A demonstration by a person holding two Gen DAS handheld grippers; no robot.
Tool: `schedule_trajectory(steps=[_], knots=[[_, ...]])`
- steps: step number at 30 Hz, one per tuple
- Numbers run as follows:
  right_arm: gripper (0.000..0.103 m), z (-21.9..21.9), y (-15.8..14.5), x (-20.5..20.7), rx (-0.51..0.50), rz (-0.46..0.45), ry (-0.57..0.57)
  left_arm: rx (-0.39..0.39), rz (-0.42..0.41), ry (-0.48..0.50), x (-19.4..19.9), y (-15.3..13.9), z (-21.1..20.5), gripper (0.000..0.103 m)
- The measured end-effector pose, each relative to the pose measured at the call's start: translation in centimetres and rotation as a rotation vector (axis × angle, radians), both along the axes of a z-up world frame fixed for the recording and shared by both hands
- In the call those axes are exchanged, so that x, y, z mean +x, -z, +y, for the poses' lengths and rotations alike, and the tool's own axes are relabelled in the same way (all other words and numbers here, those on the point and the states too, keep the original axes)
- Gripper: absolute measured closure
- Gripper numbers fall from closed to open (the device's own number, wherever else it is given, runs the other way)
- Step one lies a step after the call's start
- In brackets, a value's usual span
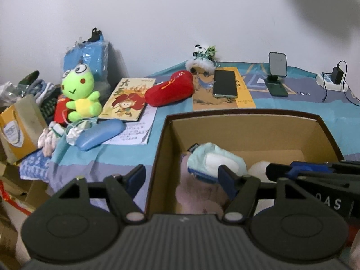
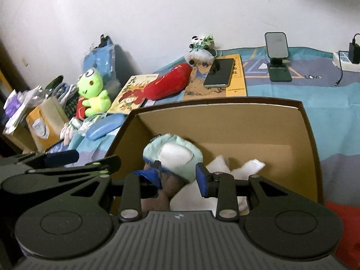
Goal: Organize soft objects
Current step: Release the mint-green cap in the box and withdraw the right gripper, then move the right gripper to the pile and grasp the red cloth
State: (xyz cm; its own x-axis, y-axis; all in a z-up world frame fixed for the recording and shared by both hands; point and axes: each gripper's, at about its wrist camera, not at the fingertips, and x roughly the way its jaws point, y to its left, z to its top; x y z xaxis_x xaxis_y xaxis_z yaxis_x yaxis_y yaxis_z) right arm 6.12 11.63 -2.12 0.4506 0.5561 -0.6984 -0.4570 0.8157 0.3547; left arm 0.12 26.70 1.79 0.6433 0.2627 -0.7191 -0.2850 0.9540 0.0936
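A cardboard box (image 1: 243, 117) (image 2: 216, 105) stands on the bed in front of both grippers. Inside lie a light-green soft item (image 1: 216, 159) (image 2: 175, 155), a pinkish plush (image 1: 198, 198) and white soft pieces (image 2: 236, 166). My left gripper (image 1: 182, 177) is open and empty, straddling the box's left wall. My right gripper (image 2: 178, 175) is open over the box with the light-green item between its fingers, not clamped. On the bed behind sit a green frog plush (image 1: 79, 92) (image 2: 92, 90), a red plush (image 1: 171, 87) (image 2: 166, 83) and a small panda plush (image 1: 202, 56) (image 2: 200, 45).
Books (image 1: 128, 99) (image 1: 222, 90), a phone (image 1: 225, 83), a phone stand (image 1: 277, 74), a charger on a power strip (image 1: 333, 78), a blue case (image 1: 101, 133), a yellow paper bag (image 1: 20, 128) and blue packages (image 1: 87, 56) crowd the bed. A wall stands behind.
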Motion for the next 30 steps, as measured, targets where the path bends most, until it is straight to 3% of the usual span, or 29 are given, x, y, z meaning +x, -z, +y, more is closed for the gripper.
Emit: schedule_trajectory(steps=[12, 30], knots=[[0.086, -5.4, -0.3, -3.6, -0.023, -0.025, -0.067, -0.010, 0.056, -0.040, -3.5, 0.6, -5.7, 0.031], [0.086, -13.8, 3.3, -6.4, -0.019, 0.068, -0.043, -0.017, 0.158, -0.015, -5.5, 4.5, -14.6, 0.030]])
